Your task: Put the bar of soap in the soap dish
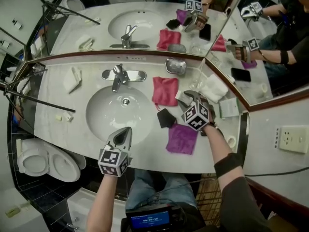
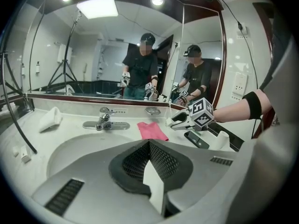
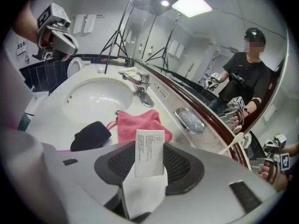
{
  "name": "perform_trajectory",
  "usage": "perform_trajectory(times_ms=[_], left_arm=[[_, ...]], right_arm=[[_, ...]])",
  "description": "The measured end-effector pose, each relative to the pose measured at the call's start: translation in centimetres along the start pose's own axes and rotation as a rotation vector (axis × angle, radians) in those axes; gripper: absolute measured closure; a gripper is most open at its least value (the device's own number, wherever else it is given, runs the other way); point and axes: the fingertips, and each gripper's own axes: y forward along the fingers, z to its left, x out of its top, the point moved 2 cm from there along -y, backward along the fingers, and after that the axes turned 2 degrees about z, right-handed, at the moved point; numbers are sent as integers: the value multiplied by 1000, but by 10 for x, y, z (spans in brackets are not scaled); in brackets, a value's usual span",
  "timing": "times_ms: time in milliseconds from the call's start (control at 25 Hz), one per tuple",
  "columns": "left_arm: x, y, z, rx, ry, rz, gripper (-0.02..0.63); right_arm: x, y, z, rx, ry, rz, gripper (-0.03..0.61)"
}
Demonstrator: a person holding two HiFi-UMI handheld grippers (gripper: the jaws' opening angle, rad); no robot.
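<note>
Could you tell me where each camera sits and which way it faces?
Head view: on the head, looking down at the sink; left gripper, right gripper, forearms show.
Left gripper view: behind its shut jaws, facing the mirror; right forearm shows.
Right gripper view: behind jaws gripping the soap bar, facing the faucet; left gripper shows.
All share the pink cloth.

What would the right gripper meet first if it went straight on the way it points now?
Probably the pink cloth, lying just beyond the soap bar that the right gripper holds; depth is unclear.
</note>
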Motion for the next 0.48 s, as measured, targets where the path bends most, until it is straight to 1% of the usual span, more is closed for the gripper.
perform_trajectory(times_ms=[80, 280, 480], left_arm=[[7, 6, 5, 4, 12, -18, 614], [26, 27, 8, -25, 45, -45, 614], [49, 52, 11, -40, 80, -67, 614]], right_arm=[[13, 0, -13, -57, 66, -45, 373], [42, 0, -49, -192, 290, -154, 373], [73, 2, -83, -327, 466, -249, 373]])
